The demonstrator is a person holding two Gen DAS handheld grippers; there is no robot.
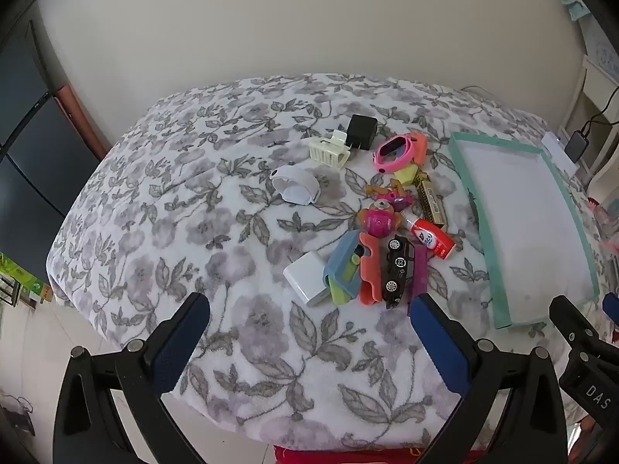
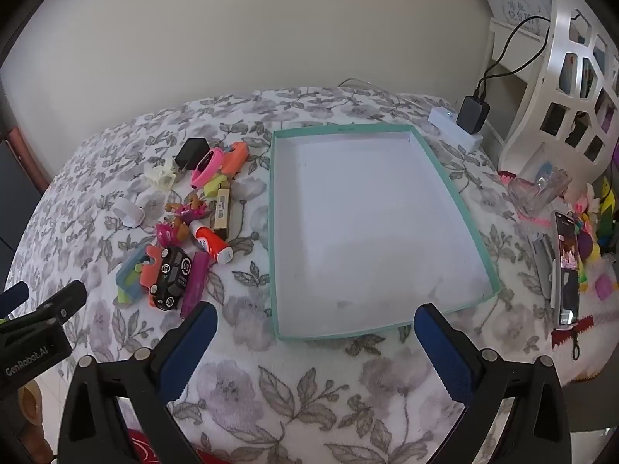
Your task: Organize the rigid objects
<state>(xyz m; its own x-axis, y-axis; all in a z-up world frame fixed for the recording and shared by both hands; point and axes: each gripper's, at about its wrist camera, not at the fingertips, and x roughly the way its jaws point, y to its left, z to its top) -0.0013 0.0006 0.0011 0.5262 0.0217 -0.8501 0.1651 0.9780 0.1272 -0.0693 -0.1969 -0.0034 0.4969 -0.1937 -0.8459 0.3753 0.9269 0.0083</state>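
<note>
A pile of small rigid objects lies on the floral cloth: a black toy car, a white charger block, a red glue bottle, a pink watch, a black plug, a white hair clip, a white band. An empty teal-rimmed tray sits to their right. My left gripper is open and empty, in front of the pile. My right gripper is open and empty, at the tray's near edge.
A phone, a clear container and colourful bits lie at the right edge. A black adapter with a cable stands on a white block behind the tray. A white lattice shelf stands at the far right.
</note>
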